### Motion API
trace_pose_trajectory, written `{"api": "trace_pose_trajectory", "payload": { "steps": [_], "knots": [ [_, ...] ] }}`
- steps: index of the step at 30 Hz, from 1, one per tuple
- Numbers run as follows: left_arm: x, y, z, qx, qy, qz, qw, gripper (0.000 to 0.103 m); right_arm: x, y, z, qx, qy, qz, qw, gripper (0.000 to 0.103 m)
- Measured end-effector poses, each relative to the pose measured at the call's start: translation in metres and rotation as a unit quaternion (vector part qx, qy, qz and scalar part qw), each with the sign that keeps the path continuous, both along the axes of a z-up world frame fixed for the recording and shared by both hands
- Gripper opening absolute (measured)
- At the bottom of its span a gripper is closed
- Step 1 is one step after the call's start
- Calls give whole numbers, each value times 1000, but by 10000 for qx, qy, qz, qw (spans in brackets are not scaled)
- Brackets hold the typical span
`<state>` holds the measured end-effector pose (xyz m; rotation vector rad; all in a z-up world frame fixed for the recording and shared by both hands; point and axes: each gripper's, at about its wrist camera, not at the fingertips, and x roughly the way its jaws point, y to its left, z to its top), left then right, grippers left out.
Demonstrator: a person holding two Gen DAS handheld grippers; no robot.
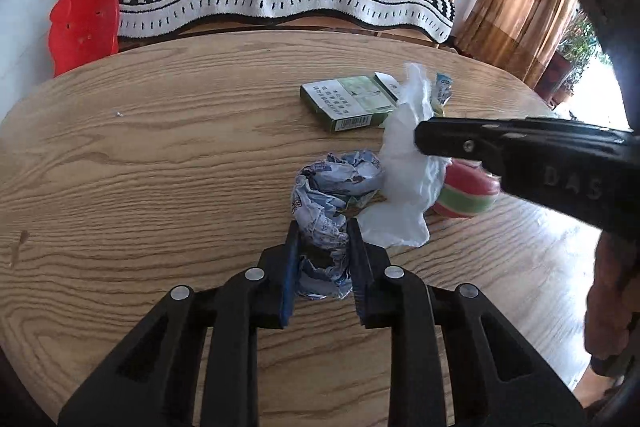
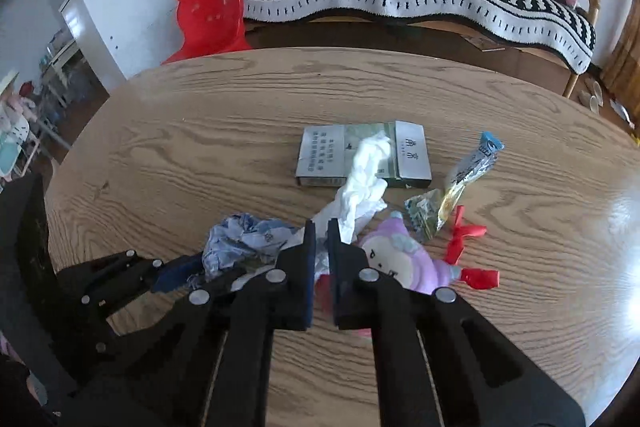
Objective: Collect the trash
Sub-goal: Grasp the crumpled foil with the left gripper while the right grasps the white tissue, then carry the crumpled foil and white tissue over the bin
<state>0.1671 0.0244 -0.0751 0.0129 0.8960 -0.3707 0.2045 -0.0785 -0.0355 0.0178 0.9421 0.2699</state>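
The likeliest slip is at the right tongs [image 2: 321,227]: they pinch only the lower end of the white tissue [image 2: 366,171], which is thin and loosely twisted, so it could tear or slide free as it lifts. Its upper end drapes over the cigarette box [image 2: 320,157] at frame centre and may drag on it. The plush toy [image 2: 404,259] lies just right of those tongs, touching the tissue's base, and could be nudged. The left tongs [image 1: 323,227], low centre in the left view, are closed partway around the crumpled blue-and-white wrapper [image 1: 332,187]; its bulk bulges ahead of the fingers, so a loose fold could slip out. Both pieces sit on the wooden surface [image 1: 160,167] side by side, wrapper left, tissue right, with the snack wrapper [image 2: 468,175] farther right.
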Motion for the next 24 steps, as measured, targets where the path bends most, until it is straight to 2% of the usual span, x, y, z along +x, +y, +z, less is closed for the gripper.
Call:
{"api": "trace_pose_trajectory", "payload": {
  "steps": [3, 7, 13, 17, 24],
  "knots": [
    [-5, 6, 10, -47, -98, 45, 9999, 22, -8, -3, 12, 190, -109, -81, 9997, 4],
    [-15, 13, 31, -189, -289, 121, 9993, 22, -31, -17, 43, 414, -369, -202, 9983, 4],
    [-41, 2, 59, -343, -420, 46, 9985, 22, -88, -55, 82, 516, -712, -441, 9952, 4],
    [-62, -35, 72, -402, -432, -278, 9979, 22, -129, -99, 93, 586, -792, -808, 9918, 4],
    [-113, -161, 84, -406, -498, -1259, 9900, 22, -215, -215, 78, 469, -794, -1858, 9783, 4]
  ]
}}
